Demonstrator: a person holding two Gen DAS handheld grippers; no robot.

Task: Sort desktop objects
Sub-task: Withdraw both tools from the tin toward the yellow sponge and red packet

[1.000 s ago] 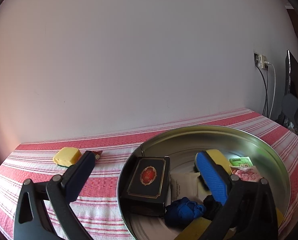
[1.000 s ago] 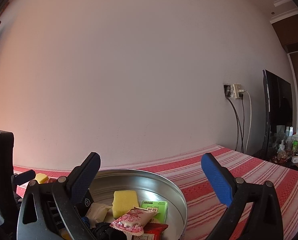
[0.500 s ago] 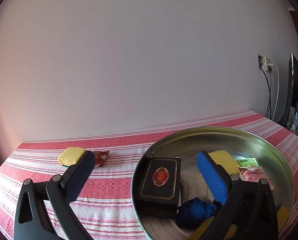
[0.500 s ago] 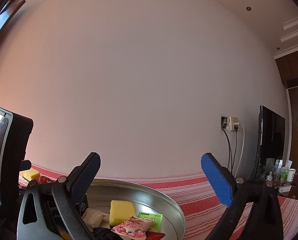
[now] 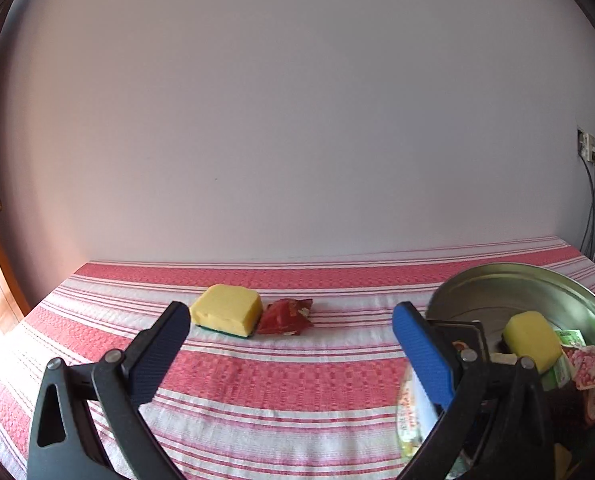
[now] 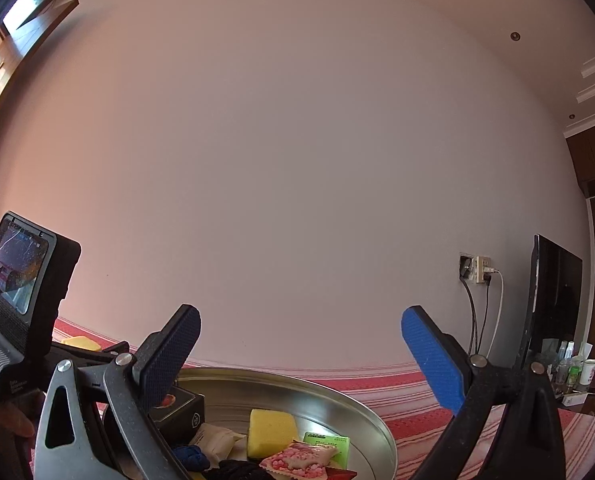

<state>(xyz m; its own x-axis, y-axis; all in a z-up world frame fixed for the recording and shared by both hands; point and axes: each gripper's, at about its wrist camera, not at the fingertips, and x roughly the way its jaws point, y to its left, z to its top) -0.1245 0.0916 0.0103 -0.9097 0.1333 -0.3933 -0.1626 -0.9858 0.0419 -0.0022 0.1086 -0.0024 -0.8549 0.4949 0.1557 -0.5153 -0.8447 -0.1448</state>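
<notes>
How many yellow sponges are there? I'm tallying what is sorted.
2. One sponge lies on the striped tablecloth beside a red packet; the other sits inside the metal tray. More may be hidden.

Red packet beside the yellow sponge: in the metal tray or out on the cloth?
Out: the red packet lies on the striped cloth, well left of the metal tray.

The left tool's right finger (image 5: 425, 354) hides most of the black box (image 5: 467, 336) and a blurred packet (image 5: 411, 412). The metal tray (image 5: 537, 280) runs off the right edge. Bottles (image 6: 569, 368) far right are too small to read.
</notes>
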